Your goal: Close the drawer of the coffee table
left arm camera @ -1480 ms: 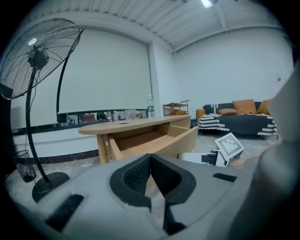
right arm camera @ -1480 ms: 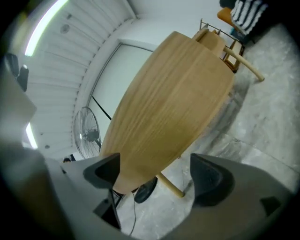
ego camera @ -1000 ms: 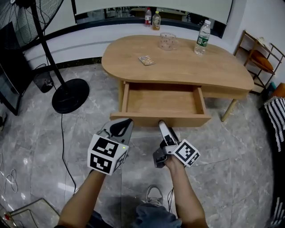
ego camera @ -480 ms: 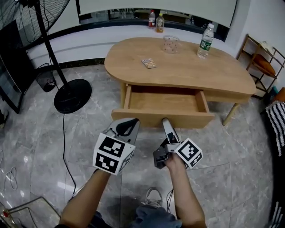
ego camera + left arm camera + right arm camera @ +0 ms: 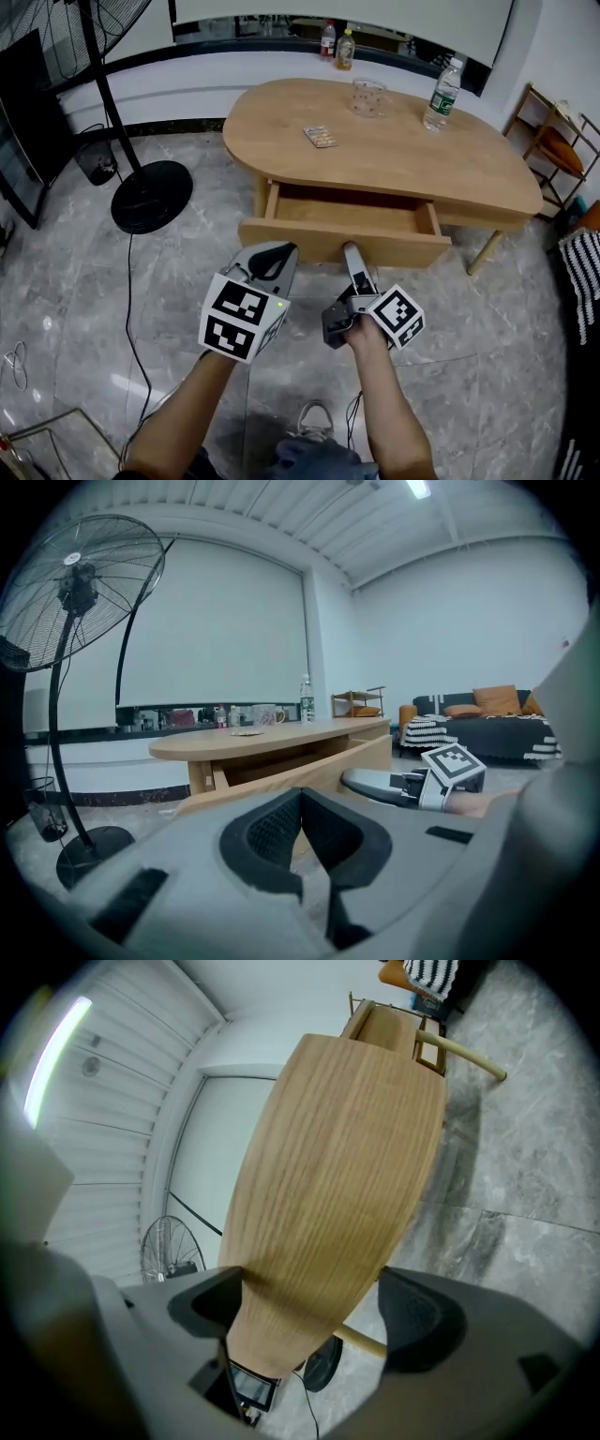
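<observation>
The light wooden coffee table (image 5: 403, 155) has its drawer (image 5: 349, 210) pulled partly out toward me. My right gripper (image 5: 352, 253) is turned on its side, open, with its tips against the drawer front (image 5: 398, 246). In the right gripper view, my right gripper (image 5: 314, 1302) has jaws standing wide apart, and the wooden drawer front (image 5: 328, 1176) fills the space between them. My left gripper (image 5: 273, 259) hovers just before the drawer front's left part, shut with nothing in it. The left gripper view shows my left gripper (image 5: 302, 806) with its pads meeting, and the drawer front (image 5: 323, 769) beyond.
On the tabletop stand a water bottle (image 5: 442, 94), a clear glass cup (image 5: 368, 97) and a small packet (image 5: 322, 137). A floor fan's round base (image 5: 152, 195) and cable lie to the left. A wooden chair (image 5: 555, 141) stands at the right. The floor is grey marble tile.
The drawer has slid further into the table, showing less of its inside. Both grippers have moved forward toward it, the right one staying against the drawer front.
</observation>
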`<state>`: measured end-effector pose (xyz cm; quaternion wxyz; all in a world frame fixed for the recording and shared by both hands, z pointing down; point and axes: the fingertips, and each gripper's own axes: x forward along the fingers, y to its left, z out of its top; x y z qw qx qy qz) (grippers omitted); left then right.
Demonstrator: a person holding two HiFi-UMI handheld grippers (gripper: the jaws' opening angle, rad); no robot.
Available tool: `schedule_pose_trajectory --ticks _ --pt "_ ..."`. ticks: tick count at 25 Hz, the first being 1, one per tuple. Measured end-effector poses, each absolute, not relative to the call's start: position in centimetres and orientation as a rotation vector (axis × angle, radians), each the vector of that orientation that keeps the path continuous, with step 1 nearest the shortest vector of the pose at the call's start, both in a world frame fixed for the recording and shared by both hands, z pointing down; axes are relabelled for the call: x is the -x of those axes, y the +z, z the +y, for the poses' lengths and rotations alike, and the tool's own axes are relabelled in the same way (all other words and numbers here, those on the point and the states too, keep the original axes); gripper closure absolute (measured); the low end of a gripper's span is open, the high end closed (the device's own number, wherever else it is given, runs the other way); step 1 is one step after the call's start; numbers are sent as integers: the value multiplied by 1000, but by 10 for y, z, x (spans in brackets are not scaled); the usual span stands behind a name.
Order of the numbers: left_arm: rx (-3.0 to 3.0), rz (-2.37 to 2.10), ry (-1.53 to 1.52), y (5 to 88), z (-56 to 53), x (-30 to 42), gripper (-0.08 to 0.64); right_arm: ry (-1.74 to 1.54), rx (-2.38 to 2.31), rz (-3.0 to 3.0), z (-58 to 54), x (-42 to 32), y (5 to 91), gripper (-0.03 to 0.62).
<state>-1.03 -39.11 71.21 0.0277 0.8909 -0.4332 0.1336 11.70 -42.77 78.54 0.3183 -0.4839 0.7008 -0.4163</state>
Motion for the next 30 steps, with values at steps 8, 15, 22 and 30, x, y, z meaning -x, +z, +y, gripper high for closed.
schedule_pose_trajectory --ticks 8,15,22,30 --pt "-2716 -1376 394 715 -417 17 557 -1091 1273 1846 -459 -119 785 149" --pt "-2698 -1395 386 718 -441 18 557 -1084 1277 1863 -490 -123 785 149" --pt "-2704 -1393 392 723 -468 16 557 -1091 1267 1872 -520 -123 785 147" --pt "-2706 -1396 394 725 -491 14 557 -1096 1268 1869 -552 -124 786 147"
